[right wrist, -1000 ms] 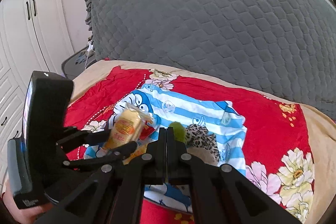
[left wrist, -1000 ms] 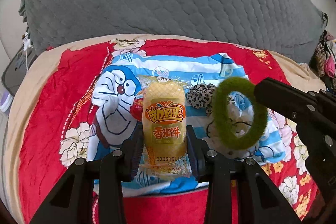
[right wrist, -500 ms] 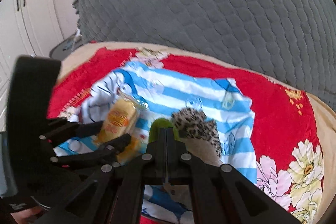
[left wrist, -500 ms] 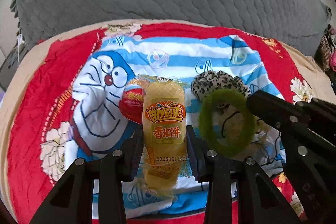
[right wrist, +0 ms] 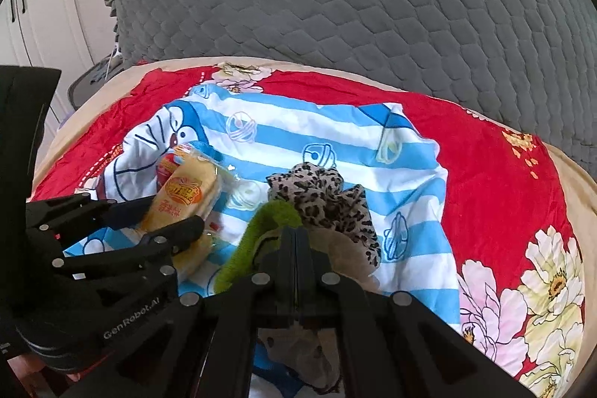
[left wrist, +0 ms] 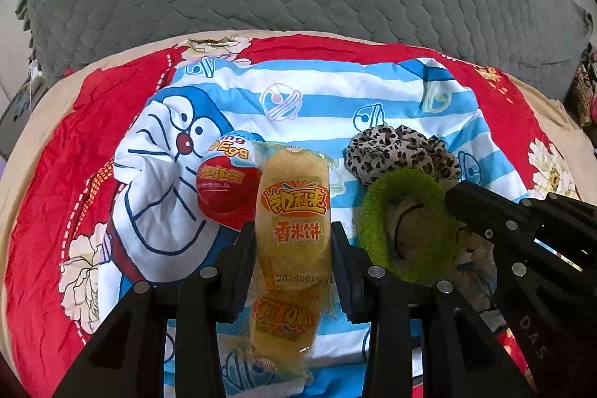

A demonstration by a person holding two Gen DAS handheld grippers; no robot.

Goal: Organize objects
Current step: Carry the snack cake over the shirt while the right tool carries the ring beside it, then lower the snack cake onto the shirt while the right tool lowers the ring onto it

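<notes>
My left gripper (left wrist: 293, 248) is clamped on the rice cracker pack (left wrist: 293, 222), low over the striped cloth (left wrist: 317, 99) beside the red egg (left wrist: 225, 185), grouping snacks. My right gripper (right wrist: 294, 237) pinches the green scrunchie (right wrist: 257, 234) next to the leopard scrunchie (right wrist: 324, 196), mid-bed.

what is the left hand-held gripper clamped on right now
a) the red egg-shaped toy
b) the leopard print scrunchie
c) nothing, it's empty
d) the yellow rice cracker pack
d: in the left wrist view the left hand-held gripper has its pads pressed on both sides of the yellow rice cracker pack, while the red egg-shaped toy lies beside it on the cloth.
</notes>
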